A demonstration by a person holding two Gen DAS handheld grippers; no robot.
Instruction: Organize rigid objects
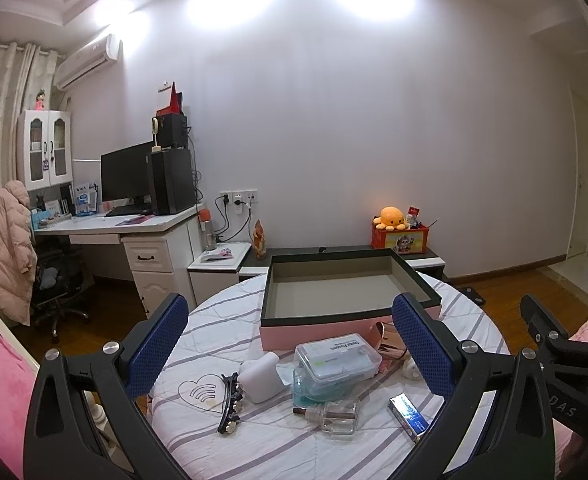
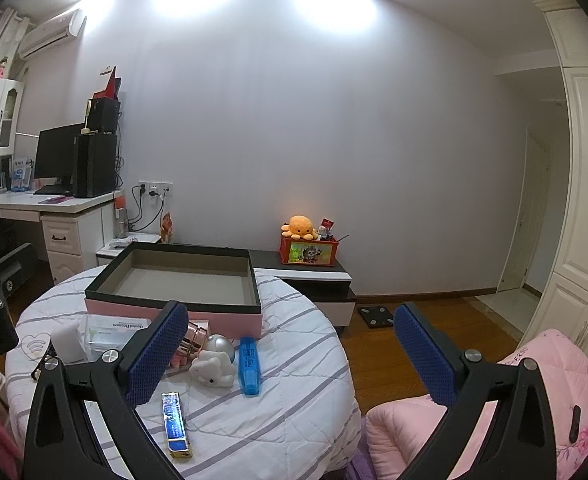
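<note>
Both tools (image 1: 290, 344) (image 2: 290, 356) gape apart, holding nothing; clutter lies before the pink box (image 1: 349, 300) on the striped table (image 1: 278, 448).

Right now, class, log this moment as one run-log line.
stage: start | left gripper: open, empty | right gripper: open, empty | pink box: empty | loose items on table: floss box, blue marker
</note>
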